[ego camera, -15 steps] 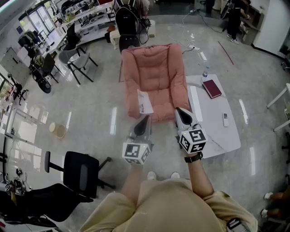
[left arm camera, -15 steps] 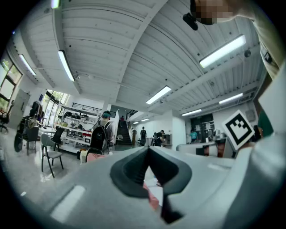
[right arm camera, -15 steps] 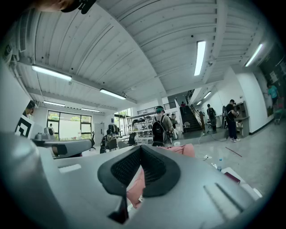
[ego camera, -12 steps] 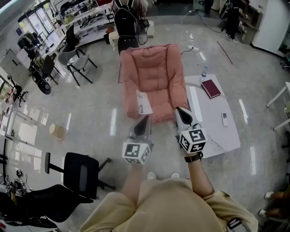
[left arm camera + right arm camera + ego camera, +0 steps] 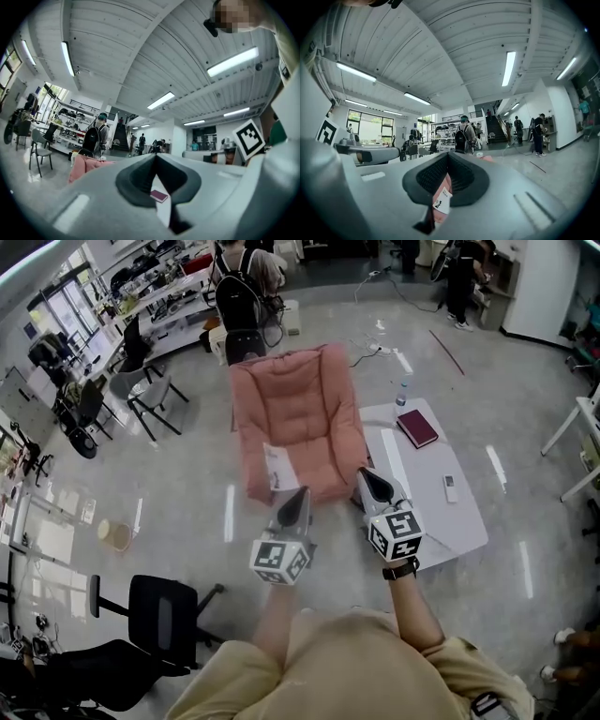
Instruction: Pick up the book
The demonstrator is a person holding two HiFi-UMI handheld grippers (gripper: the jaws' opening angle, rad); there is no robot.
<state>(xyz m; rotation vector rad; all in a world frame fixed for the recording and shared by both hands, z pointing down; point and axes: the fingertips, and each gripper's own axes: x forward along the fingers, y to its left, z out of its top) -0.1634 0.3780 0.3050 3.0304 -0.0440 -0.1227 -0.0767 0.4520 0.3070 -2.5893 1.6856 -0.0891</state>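
Observation:
A dark red book point(image 5: 417, 427) lies on the white low table point(image 5: 464, 526), at its far end beside the pink sofa chair point(image 5: 295, 413). The same book point(image 5: 159, 196) shows small and far off through the left gripper view. My left gripper point(image 5: 300, 496) is held level in front of me, shut and empty, short of the chair's front edge. My right gripper point(image 5: 367, 475) is level too, shut and empty, over the near left corner of the table, well short of the book.
A white paper point(image 5: 278, 465) lies on the chair seat. A remote point(image 5: 449, 487) and a water bottle point(image 5: 401, 393) are on the table. A black office chair point(image 5: 159, 615) stands at the left. People stand at the back near desks and stairs.
The whole scene has slid a little toward the left and down in the head view. Both grippers keep the same pose, shut.

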